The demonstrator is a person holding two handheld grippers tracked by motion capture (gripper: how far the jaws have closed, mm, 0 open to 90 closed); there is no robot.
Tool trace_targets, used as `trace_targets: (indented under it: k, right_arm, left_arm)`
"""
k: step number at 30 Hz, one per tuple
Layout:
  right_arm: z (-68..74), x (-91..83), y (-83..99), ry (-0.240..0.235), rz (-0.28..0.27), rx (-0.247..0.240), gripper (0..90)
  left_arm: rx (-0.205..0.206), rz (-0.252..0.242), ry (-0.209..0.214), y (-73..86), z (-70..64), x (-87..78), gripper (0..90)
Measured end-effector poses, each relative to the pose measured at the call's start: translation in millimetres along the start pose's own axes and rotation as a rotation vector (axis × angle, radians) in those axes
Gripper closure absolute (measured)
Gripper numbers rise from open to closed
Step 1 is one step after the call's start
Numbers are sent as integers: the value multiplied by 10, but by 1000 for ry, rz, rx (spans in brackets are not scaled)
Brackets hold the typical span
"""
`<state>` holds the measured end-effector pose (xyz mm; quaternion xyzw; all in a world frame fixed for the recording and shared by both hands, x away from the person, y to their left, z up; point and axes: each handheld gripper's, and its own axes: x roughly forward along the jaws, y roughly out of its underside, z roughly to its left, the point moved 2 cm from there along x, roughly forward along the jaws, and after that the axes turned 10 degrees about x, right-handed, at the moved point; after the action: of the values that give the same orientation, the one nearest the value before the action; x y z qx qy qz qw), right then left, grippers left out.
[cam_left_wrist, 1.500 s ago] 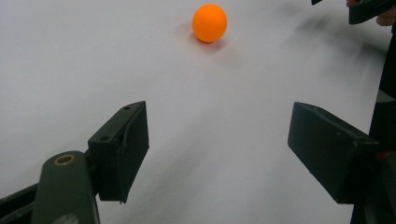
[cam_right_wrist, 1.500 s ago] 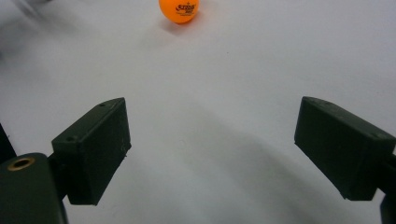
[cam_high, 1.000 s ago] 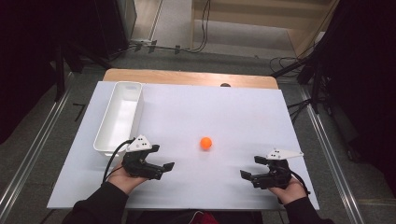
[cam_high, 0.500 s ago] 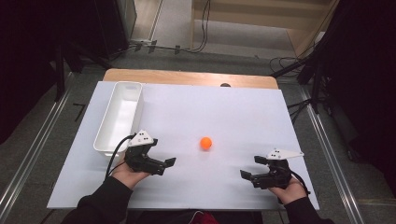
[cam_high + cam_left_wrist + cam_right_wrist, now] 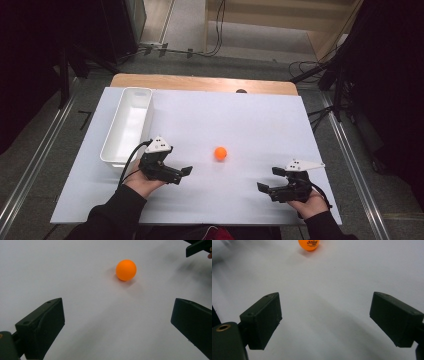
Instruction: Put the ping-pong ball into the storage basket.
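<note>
1. Orange and small, a table-tennis ball (image 5: 220,153) sits alone near the middle of a white table (image 5: 250,120), touching nothing.
2. A long white tray (image 5: 127,125) lies along the table's left side, well apart from the ball, and it looks empty.
3. The left gripper (image 5: 180,175), held in the person's left hand, sits just below the near end of the tray, its jaws spread wide and holding nothing.
4. Compared with half a second ago and a second ago, the left gripper has moved forward and a little toward the ball; the ball itself has not moved.
5. In the left gripper view, the ball (image 5: 126,270) lies ahead between the lines of the two black jaws, slightly right of centre, with bare table between it and the jaw tips.
6. The right gripper (image 5: 272,181) rests near the table's lower right, jaws also wide apart and empty, in the same place as in the earlier pictures.
7. In the right gripper view, the ball (image 5: 309,244) shows far off at the top edge, with printed lettering on it.
8. Judging by this, the left hand is making the approach and the reach is only part done; the jaws must come further forward to straddle the ball before closing.
9. A round, light ball may roll off if a jaw nudges it first.
</note>
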<state>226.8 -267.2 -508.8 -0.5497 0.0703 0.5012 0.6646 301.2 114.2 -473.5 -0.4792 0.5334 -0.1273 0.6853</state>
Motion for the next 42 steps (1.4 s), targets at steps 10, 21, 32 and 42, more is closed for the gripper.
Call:
trace_targets:
  k: [10, 21, 32, 42]
  right_arm:
    - [-4, -1, -5, -3, -3, 1, 93]
    - [-4, -5, -8, -2, -8, -1, 93]
    - [-6, -9, -13, -3, -7, 0, 93]
    - [-8, -3, -14, -2, -9, -3, 93]
  left_arm:
    - [26, 10, 8, -53, -5, 82, 0]
    - [34, 4, 36, -149, -18, 166, 0]
    - [42, -1, 33, -253, -16, 232, 0]
    - [51, 6, 44, -313, -22, 321, 0]
